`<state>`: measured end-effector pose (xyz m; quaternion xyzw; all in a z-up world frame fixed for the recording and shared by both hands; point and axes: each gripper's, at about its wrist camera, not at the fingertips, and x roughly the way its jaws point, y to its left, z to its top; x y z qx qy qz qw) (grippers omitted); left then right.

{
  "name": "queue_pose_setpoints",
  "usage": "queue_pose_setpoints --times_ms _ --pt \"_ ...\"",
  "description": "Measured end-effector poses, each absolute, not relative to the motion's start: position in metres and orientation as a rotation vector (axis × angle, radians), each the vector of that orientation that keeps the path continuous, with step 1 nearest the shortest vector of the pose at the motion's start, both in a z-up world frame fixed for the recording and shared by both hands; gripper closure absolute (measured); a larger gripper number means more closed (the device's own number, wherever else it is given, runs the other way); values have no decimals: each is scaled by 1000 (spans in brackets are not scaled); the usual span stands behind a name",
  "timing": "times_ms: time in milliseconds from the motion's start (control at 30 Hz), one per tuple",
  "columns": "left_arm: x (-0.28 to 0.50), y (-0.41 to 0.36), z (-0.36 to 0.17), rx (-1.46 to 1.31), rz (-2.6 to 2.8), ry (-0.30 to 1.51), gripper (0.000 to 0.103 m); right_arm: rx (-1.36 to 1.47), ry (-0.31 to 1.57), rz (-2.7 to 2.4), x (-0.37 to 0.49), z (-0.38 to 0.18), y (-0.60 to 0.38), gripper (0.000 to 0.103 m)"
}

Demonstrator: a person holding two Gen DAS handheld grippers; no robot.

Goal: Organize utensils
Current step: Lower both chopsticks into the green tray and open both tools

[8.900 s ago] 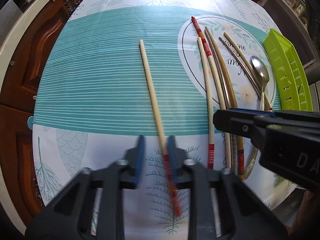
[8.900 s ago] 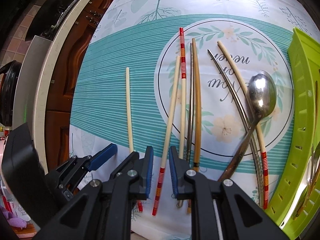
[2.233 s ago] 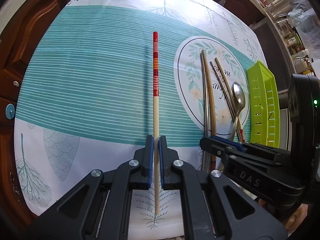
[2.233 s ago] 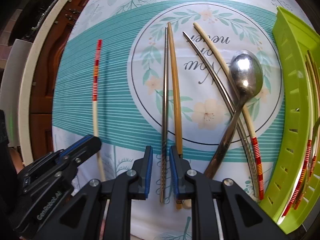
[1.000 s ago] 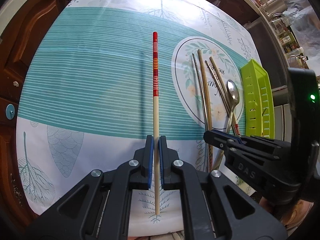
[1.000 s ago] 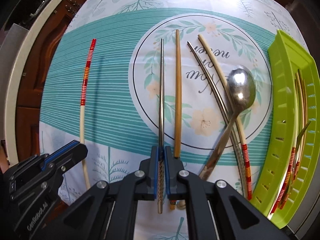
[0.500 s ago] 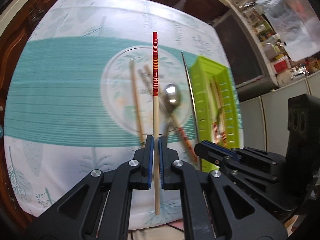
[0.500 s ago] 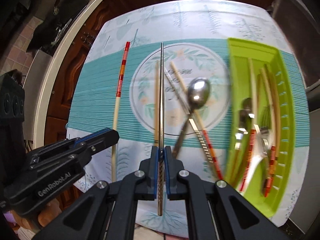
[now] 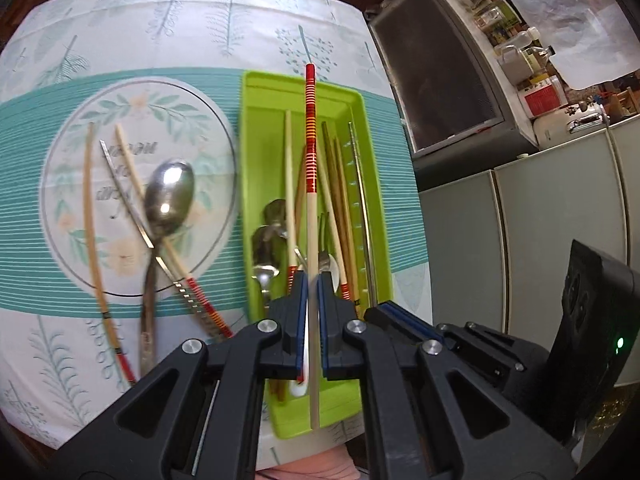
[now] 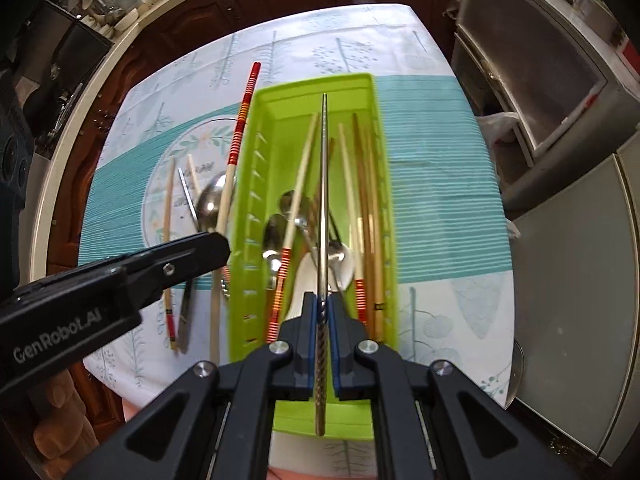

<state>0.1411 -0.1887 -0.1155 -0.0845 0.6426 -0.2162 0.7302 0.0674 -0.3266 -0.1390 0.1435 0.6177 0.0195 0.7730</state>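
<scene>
Left wrist view: my left fingers (image 9: 311,312) pinch the red-striped chopstick (image 9: 310,184) on its plain pale end, pads pressed to the shaft w/ barely a gap. Stick runs straight out ahead, striped end far from me, and hangs over the green tray (image 9: 256,152). Can't tell if its tip touches anything yet.

Right wrist view: my right fingers (image 10: 323,328) are clamped on the metal chopstick (image 10: 323,200), gripped at the twisted, ridged handle part, thin point aimed away. It also sits over the tray, roughly along the middle lane.

Handling, my guess: both sticks are light & stiff, no flex worry. Metal one is slick on the smooth half, so the ridged section is the right place to hold. Wooden one has more grip but holding so near one end lets it pivot; closer to mid-shaft would be steadier.

Inside the tray: several chopsticks (pale, brown, striped) lying lengthwise, plus spoons (image 9: 267,240) near my end. Crowded, so a dropped stick may land crosswise on them.

Further out, left of the tray, on the patterned cloth (image 9: 120,40) over the counter: a big spoon (image 9: 168,196), a brown chopstick (image 9: 93,216), a metal one and a striped one crossing under the spoon. Those aren't sorted yet.
</scene>
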Motion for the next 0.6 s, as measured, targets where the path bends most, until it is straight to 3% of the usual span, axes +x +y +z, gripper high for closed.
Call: queue_pose_setpoints --times_ms 267,333,400,467,600 --pt "144 -211 -142 -114 -463 1443 98 277 1370 25 74 -158 -333 97" --pt "144 -214 -144 -90 -459 1446 84 312 1375 31 75 -161 -336 97" --pt "142 -214 -140 -62 -447 1423 52 332 1369 31 75 -162 -338 96" --pt "140 -210 -134 -40 -431 1393 46 350 1365 33 74 -163 -339 95" --pt "136 -200 -127 11 -416 1379 46 374 1360 45 72 -163 -337 95"
